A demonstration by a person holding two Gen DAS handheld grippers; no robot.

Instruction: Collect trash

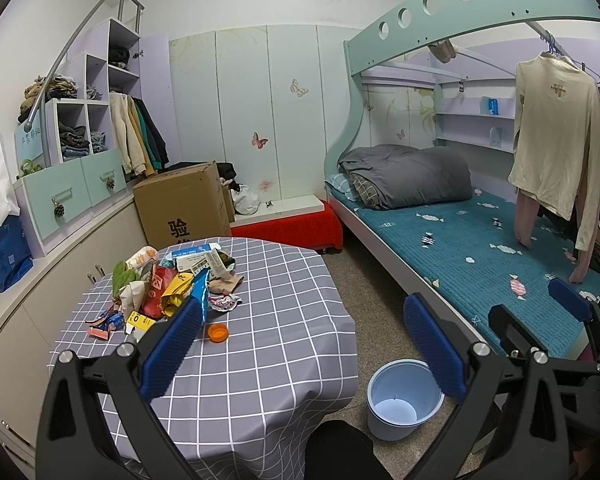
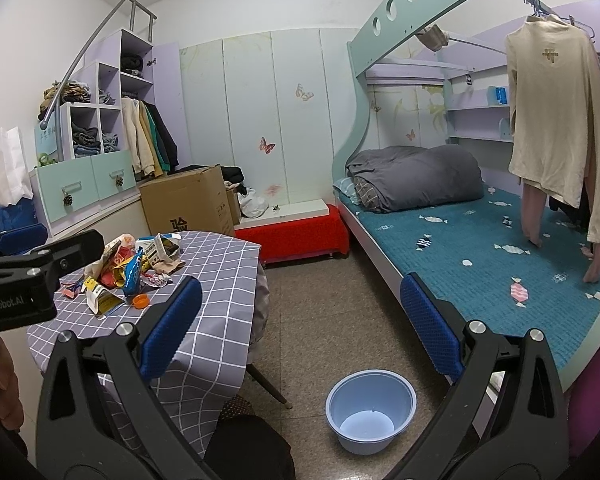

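The trash (image 1: 172, 280) lies heaped on the table (image 1: 280, 280) with its grey checked cloth, an orange cap (image 1: 218, 333) just beside the heap. A blue bin (image 2: 370, 410) stands on the floor between table and bed (image 2: 480, 248). Left gripper (image 1: 304, 348) and right gripper (image 2: 300, 328) both hover with fingers wide apart, holding nothing.

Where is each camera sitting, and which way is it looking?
Left wrist: sits on the left tool, over the checked table, facing the trash pile and bed; its open blue fingers and the right tool show.
Right wrist: sits on the right tool, further right, facing the floor, the bucket and the bed; its open fingers and the left tool's body show.
Both share the table, trash pile, bucket and bed.
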